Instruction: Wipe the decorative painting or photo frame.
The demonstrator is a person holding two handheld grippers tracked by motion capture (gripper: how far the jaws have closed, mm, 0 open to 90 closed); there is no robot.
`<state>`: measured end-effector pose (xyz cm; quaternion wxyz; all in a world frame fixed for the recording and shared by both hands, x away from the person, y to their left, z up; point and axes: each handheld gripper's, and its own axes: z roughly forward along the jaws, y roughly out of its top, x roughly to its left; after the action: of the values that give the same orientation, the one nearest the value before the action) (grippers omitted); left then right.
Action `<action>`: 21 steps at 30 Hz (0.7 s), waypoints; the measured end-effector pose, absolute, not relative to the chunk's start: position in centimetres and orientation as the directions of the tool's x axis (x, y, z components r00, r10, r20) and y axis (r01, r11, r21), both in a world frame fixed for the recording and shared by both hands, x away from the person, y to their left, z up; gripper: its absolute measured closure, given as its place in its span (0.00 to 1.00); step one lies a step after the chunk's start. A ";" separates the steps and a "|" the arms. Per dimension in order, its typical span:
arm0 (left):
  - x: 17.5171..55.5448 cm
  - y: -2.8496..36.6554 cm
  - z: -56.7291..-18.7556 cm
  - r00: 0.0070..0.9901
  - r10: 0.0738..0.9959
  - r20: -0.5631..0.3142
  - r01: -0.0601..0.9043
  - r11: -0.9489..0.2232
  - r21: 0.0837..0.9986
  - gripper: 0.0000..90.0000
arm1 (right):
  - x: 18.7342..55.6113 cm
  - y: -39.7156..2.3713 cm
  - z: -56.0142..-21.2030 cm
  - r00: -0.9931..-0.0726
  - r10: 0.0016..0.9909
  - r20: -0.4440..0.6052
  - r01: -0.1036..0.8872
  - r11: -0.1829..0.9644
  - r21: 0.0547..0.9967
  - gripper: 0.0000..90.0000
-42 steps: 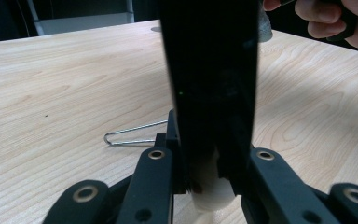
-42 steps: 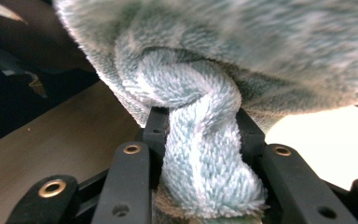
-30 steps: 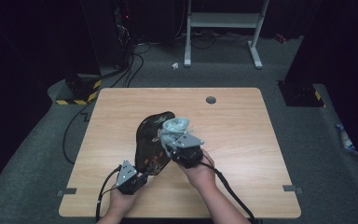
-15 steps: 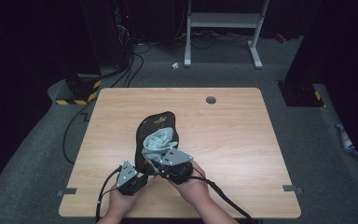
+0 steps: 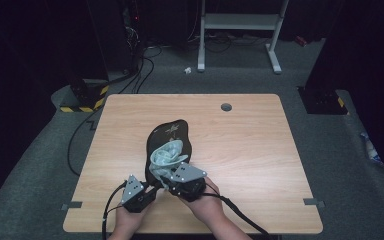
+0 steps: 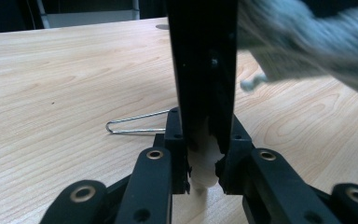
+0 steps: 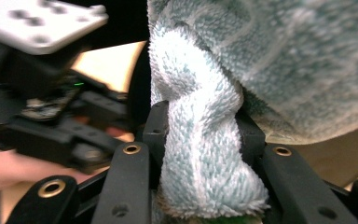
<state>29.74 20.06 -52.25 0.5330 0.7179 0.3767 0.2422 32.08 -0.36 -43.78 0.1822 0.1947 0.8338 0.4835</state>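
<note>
Your left gripper [image 5: 139, 190] sits near the surface's [image 5: 240, 130] front edge, its jaws clamped on the near end of the one black tray [image 5: 167, 140], which they have just tightened on. A single wire clip [image 6: 137, 123] lies on the wood beside it. Just to its right, your right gripper [image 5: 172, 181] pinches the one pale teal towel [image 5: 167, 156], bunched on the tray at mid-surface. Bare wood stretches wide to the right and far edges.

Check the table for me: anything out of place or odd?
One stray item: a bent wire clip lies loose on the wooden table beside the left gripper, apart from the work. Otherwise the black plate and the towel in the right gripper look normal.
</note>
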 end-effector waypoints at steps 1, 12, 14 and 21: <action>29.7 20.0 -52.3 0.598 0.799 -0.054 0.282 -0.147 0.948 0.85 | 31.7 0.0 -43.8 -0.865 0.489 -0.116 0.144 0.462 0.875 0.73; 29.9 20.2 -52.3 0.604 0.794 -0.064 0.284 -0.139 0.949 0.86 | 32.7 0.1 -44.1 -0.851 0.514 -0.108 0.176 0.473 0.864 0.73; 29.9 20.2 -52.3 0.604 0.795 -0.064 0.282 -0.138 0.950 0.86 | 34.1 -0.8 -44.1 -0.828 0.552 -0.100 0.205 0.464 0.862 0.73; 29.8 20.1 -52.3 0.606 0.793 -0.056 0.277 -0.144 0.950 0.86 | 37.5 -3.7 -45.4 -0.748 0.661 -0.059 0.312 0.429 0.847 0.73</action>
<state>29.81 20.12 -52.34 0.5374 0.7173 0.3729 0.2403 37.53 -3.69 -45.45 0.1962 0.2960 0.8223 0.4447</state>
